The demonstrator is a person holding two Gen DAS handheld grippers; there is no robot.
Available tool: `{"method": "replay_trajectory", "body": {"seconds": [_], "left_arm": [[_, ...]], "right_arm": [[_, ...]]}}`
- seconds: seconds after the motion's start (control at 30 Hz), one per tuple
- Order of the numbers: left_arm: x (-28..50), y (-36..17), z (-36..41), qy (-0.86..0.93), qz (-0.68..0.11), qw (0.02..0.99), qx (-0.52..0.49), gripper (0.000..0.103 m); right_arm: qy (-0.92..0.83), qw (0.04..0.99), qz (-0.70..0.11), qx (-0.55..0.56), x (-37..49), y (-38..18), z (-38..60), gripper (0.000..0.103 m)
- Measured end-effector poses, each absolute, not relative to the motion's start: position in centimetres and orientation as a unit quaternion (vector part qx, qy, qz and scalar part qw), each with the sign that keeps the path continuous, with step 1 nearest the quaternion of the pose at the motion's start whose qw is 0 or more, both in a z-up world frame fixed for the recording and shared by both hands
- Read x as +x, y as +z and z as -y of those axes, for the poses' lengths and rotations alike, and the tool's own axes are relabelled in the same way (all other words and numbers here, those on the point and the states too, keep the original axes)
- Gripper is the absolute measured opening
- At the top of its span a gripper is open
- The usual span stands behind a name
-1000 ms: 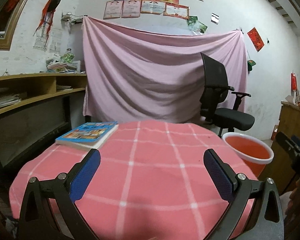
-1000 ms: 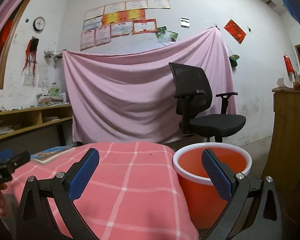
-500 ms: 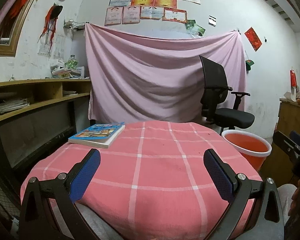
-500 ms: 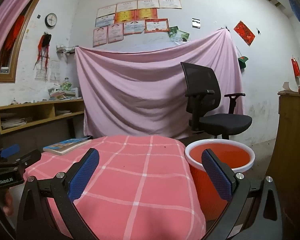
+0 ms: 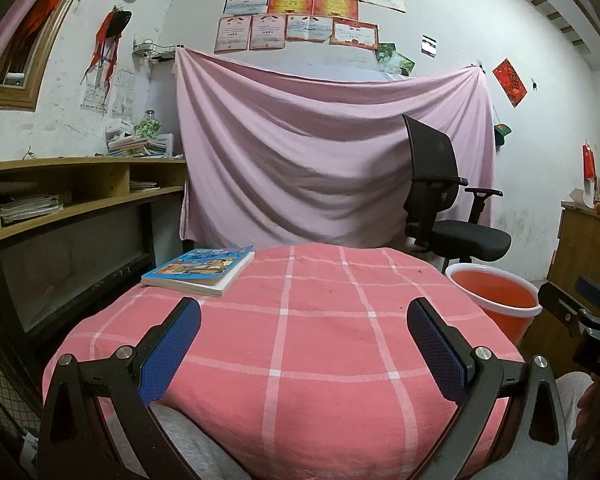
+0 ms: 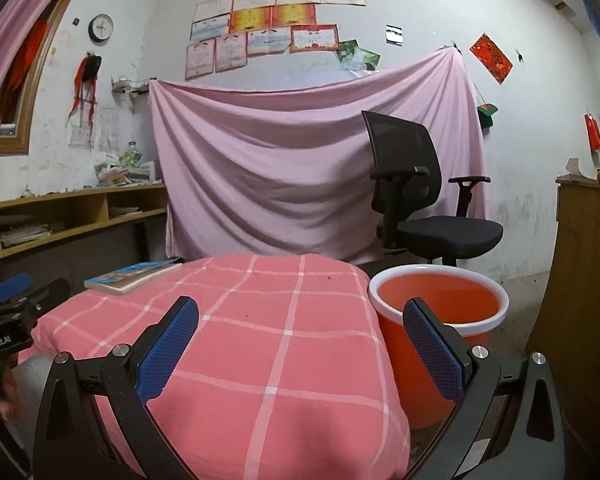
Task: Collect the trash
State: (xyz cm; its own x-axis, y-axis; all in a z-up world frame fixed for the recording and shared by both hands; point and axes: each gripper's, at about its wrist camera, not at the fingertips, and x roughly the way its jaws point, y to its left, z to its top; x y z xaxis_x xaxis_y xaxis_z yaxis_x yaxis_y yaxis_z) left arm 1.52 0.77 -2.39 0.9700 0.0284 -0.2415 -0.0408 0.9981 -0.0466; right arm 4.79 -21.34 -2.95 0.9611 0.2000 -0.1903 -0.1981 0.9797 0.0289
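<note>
Facing the surface (image 5: 300, 340) with its pink checked cloth, the left claw (image 5: 304, 340) is spread wide and holds nothing. The right claw (image 6: 300, 340) is likewise spread wide and empty. An orange bucket (image 6: 440, 300) stands just beside the surface's right edge. A book (image 5: 200, 272) lies at the far-left corner.

Dim, sharp, fisheye-warped dark edges

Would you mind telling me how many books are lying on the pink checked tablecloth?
1: the book lies flat at the far left corner of the tablecloth, away from the orange bucket. None seems hidden.
</note>
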Motion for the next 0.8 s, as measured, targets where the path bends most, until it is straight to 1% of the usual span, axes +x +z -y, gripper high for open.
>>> {"method": "replay_trajectory", "body": {"seconds": [0.8], "left_arm": [[1.51,-2.86,-0.95,0.018,-0.121,0.992,-0.023,0.101]], "right_arm": [[0.100,0.990,-0.096,0.007,4.57,-2.93,21.39,0.103]]}}
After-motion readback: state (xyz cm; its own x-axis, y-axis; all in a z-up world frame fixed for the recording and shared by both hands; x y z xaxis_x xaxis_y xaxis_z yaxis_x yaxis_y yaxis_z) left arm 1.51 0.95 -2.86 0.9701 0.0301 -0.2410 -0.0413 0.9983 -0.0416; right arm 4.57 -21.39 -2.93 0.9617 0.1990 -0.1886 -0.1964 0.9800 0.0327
